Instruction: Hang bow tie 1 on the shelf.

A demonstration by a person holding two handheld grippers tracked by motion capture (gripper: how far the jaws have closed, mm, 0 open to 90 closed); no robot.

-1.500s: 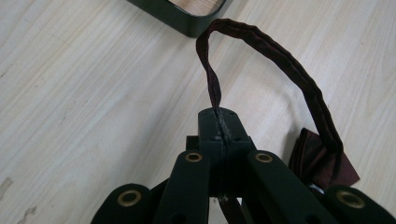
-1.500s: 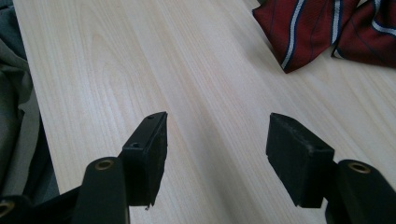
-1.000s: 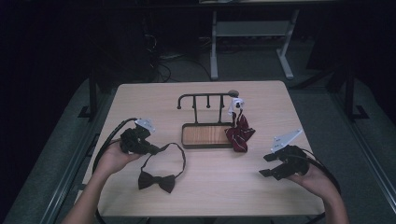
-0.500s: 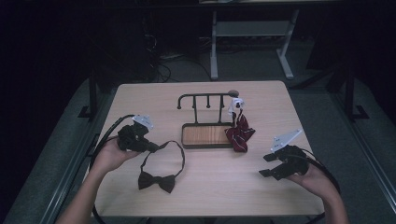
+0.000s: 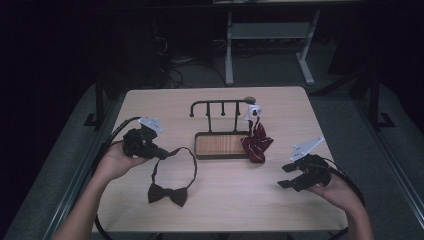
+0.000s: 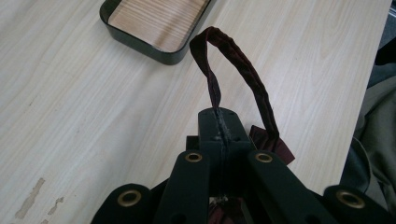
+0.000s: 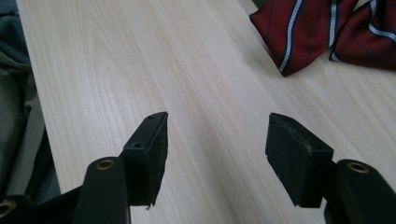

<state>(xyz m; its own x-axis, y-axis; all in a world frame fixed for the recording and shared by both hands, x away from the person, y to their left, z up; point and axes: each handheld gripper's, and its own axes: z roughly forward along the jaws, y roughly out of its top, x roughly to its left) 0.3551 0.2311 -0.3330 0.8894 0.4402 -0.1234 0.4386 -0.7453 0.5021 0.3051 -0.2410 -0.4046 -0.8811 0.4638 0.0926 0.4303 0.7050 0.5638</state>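
A pale wood-grain surface (image 5: pixel 220 195) stands in a dark room, with a white frame behind it at 12 o'clock. On it stand a black rack with a wooden tray (image 5: pixel 220 145) and, beside that, a striped red bow tie (image 5: pixel 257 142). The left gripper (image 5: pixel 159 153) has its fingers clamped on the strap of the dark bow tie (image 5: pixel 167 193). Its bow lies at 6 o'clock of the tray, long axis running roughly 9 to 3, strap looping up toward 12. The right gripper (image 5: pixel 284 176) hovers at 4 o'clock, fingers apart over bare wood.
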